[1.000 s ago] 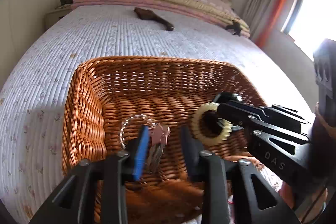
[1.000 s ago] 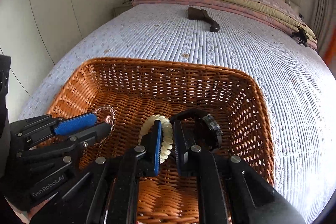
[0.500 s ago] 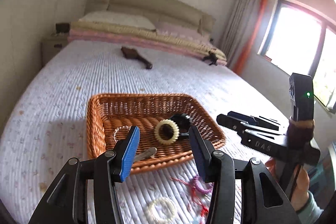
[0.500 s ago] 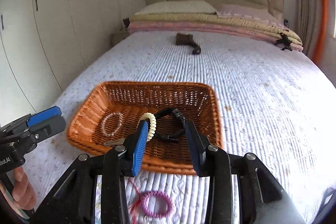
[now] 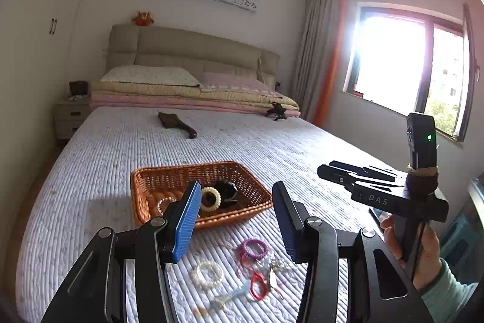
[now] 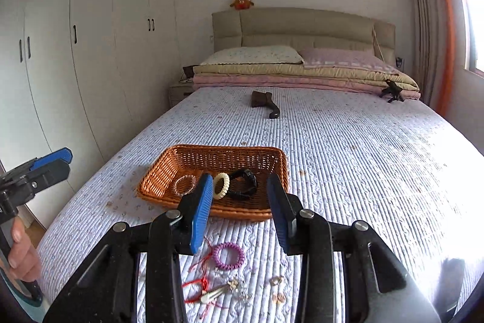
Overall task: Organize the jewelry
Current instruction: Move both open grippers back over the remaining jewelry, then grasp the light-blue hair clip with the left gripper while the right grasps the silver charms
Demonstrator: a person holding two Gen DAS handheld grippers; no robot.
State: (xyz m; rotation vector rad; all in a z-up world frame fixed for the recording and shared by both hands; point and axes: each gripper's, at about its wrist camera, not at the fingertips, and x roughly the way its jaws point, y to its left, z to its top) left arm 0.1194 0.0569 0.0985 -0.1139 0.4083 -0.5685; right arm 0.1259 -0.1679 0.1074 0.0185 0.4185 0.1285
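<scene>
Bedspread (image 6: 348, 147) is carrying the basket (image 6: 181, 155); loose jewelry is lying just in front. I'm holding both grippers, left (image 5: 236, 220) and right (image 6: 239, 211), with fingers apart and empty. Next I'm targeting the purple hair tie (image 6: 228, 255), approaching low and straddling its rim.

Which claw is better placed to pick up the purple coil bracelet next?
Right, probably: the purple coil bracelet lies nearly centred below the open, empty right claw; it sits off-centre below the left claw.
</scene>
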